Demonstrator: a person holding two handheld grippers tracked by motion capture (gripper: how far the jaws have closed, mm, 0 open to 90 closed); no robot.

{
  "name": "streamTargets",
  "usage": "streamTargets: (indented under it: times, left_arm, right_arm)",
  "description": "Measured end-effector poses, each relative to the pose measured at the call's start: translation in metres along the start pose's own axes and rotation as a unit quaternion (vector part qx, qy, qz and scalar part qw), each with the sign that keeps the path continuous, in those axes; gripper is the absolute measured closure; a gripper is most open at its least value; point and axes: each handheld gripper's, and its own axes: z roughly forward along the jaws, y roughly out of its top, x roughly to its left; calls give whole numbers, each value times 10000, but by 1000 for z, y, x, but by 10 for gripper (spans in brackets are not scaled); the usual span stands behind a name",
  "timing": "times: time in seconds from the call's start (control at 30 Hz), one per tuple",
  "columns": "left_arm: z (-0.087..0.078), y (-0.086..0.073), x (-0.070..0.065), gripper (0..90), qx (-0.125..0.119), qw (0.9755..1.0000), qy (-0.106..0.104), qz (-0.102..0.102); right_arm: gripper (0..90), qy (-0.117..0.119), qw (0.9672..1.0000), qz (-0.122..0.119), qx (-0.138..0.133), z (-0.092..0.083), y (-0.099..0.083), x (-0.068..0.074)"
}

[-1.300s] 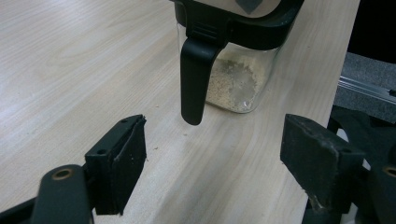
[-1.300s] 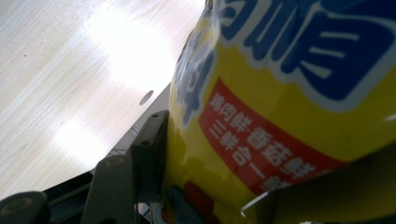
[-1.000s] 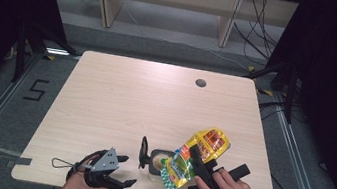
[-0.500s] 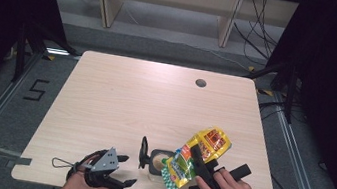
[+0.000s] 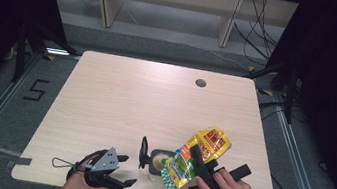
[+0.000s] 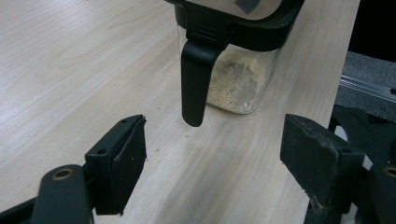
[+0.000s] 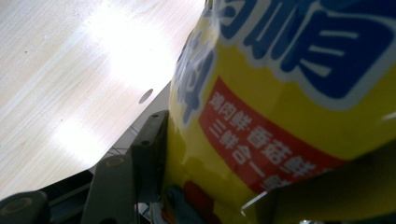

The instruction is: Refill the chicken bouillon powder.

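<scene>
Nothing much has moved since the earlier pictures: both hands stay where they were, and the bag stays tipped over the jar.

The right tongs [image 5: 196, 155] hold a shiny yellow bag [image 5: 201, 152] with red and blue print and a green end. The bag is soft and crinkly plastic. In the right gripper view 1 black jaw presses flat on the side of the yellow bag [image 7: 280, 107]. The bag leans down, and its green end sits at the top of the jar [image 5: 160, 160].

The jar is clear and square with a black rim and a long black handle [image 6: 194, 77]. Pale, crumbly powder [image 6: 233, 84] lies at its bottom. The jar stands near the front edge of the counter [image 5: 155, 102], between the 2 hands.

The left tongs [image 6: 212, 163] are wide apart with nothing between them. Their pads are black and look rough. They point at the jar's handle, which is close but not touching.

The counter is smooth pale wood with rounded corners and 1 small round hole [image 5: 201, 83] near the far edge. Black cables [image 5: 263, 22] lie on the grey floor behind it.
</scene>
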Motion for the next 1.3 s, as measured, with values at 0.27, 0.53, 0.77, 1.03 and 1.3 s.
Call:
streamTargets:
  times: [0.27, 0.53, 0.77, 1.03, 1.3]
  left_arm:
    - [0, 0, 2, 216, 4, 10000, 14, 81]
    - [-1, 0, 2, 213, 25, 9999, 67, 130]
    - [0, 0, 0, 213, -8, 10000, 69, 12]
    - [0, 0, 1, 213, 14, 10000, 80, 35]
    - [-1, 0, 2, 213, 81, 9999, 98, 109]
  right_arm:
    - [447, 249, 9992, -293, -50, 1, 0, -6]
    - [447, 240, 9995, -220, -37, 1, 0, -5]
    - [447, 273, 9993, -253, -3, 0, 1, -6]
    - [447, 279, 9993, -233, -7, -1, 1, -6]
    - [447, 261, 9994, -206, -45, -1, 0, -6]
